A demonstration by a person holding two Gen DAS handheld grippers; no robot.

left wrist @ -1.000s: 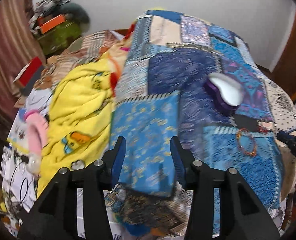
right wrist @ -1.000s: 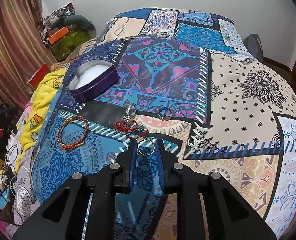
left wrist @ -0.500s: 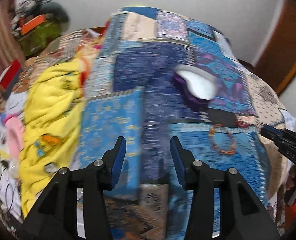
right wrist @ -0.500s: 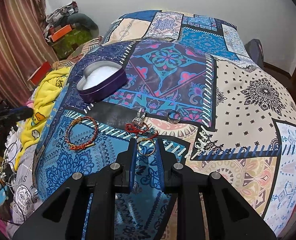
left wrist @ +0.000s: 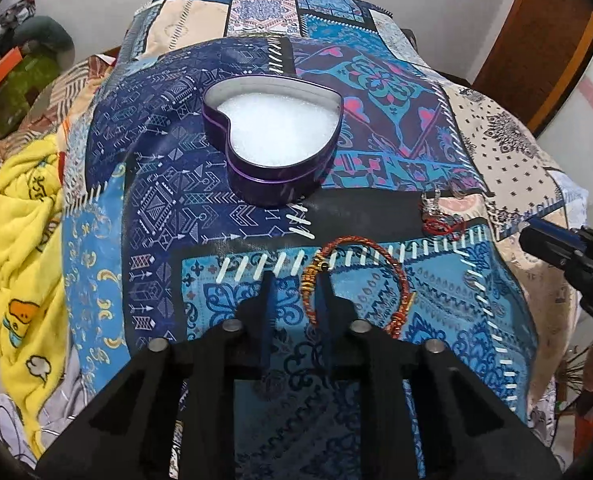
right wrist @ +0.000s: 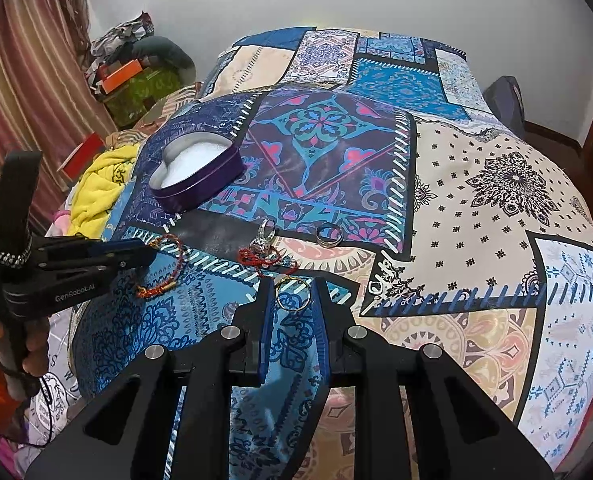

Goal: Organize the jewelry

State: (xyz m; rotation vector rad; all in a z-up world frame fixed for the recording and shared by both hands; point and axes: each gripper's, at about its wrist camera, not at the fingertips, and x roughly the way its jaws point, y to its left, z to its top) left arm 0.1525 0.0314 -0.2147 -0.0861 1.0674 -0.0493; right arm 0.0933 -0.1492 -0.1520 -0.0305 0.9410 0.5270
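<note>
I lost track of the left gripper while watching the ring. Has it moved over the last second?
Yes. The left gripper has swung right and forward, from the yellow blanket side to the red braided bracelet, nearer the heart-shaped tin.

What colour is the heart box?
The heart box is dark purple outside, with white padding inside. The left wrist view shows it best.

Bare patchwork bedspread (right wrist: 476,184) lies open to the right, while the heart tin (right wrist: 196,176), red-thread charm (right wrist: 266,254) and silver ring (right wrist: 328,236) crowd the left.
</note>
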